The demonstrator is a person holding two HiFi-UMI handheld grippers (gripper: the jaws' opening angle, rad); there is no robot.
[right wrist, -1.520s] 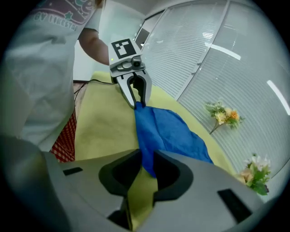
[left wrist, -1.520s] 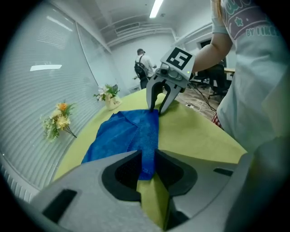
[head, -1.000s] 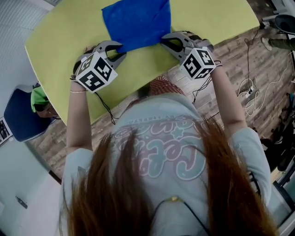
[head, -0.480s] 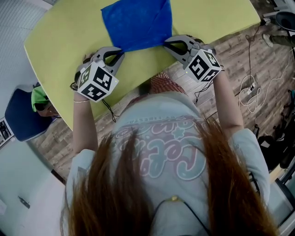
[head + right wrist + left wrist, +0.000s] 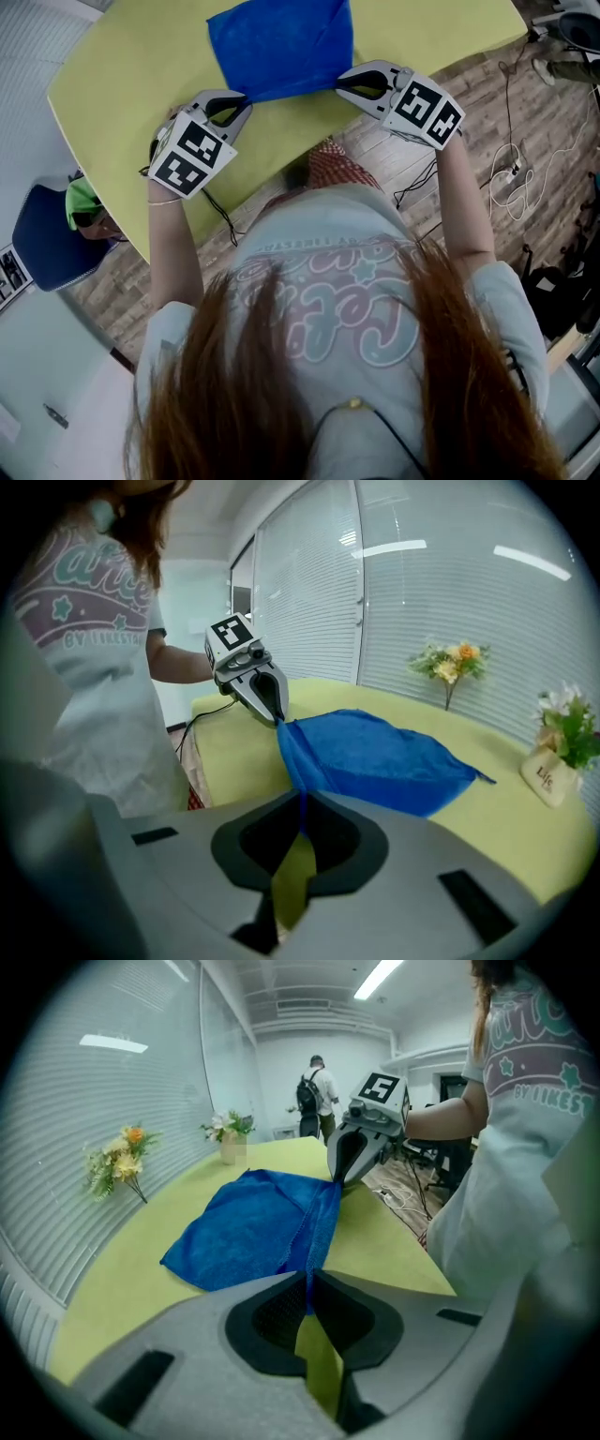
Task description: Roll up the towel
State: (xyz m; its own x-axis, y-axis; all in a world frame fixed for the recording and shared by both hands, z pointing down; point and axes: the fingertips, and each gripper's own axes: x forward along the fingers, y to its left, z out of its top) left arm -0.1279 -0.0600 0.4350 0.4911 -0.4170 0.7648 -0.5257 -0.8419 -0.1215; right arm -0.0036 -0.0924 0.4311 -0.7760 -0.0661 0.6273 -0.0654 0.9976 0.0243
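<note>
One blue towel [image 5: 281, 42] lies spread on the yellow worktop [image 5: 122, 84]. Two grippers pinch its near edge: the left gripper [image 5: 246, 101] is clamped on one corner, the right gripper [image 5: 339, 86] on the other.

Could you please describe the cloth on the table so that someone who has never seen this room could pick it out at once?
Find the large yellow-green table. On it lies a blue fleecy towel, its near corners pinched by the left gripper and the right gripper. It is the only blue cloth there; the flower bunches stand apart beside the window blinds.
</note>
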